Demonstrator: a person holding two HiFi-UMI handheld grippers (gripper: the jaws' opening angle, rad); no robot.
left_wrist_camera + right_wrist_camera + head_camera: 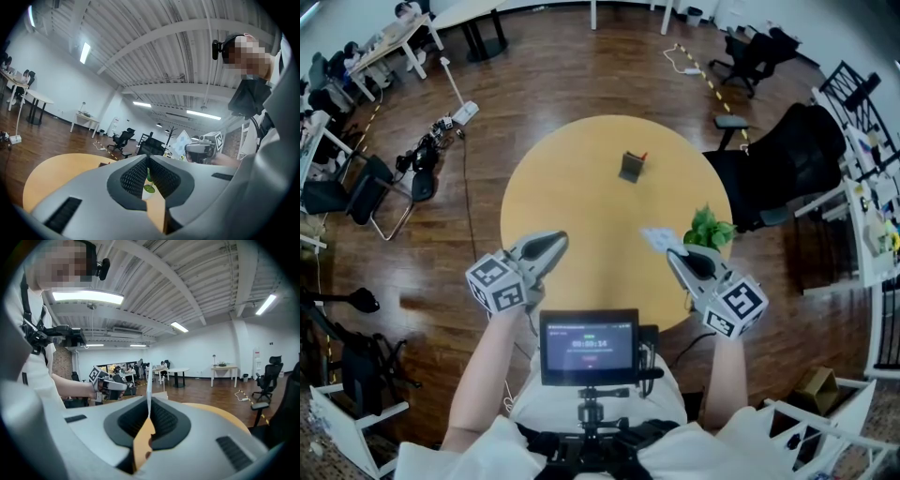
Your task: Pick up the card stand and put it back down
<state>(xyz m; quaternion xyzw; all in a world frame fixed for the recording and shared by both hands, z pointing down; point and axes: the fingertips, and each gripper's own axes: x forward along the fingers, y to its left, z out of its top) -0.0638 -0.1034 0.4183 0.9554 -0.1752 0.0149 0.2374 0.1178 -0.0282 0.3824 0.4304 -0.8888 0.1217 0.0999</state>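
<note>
The card stand point(631, 167), a small dark block with a red bit on it, rests on the round yellow table point(572, 187) past its middle, well beyond both grippers. My right gripper point(675, 255) hovers over the table's near right edge, shut on a thin white card point(656, 237). In the right gripper view the card point(149, 376) stands edge-on, clamped between the pads of that gripper point(149, 400). My left gripper point(547, 249) is held over the near left edge. Its tips meet point(147, 157) and it holds nothing.
A small green plant point(708, 229) in a white pot stands at the table's right edge, close to my right gripper. A black office chair point(787, 169) is beyond it. A small monitor point(589, 347) sits on the rig at my chest.
</note>
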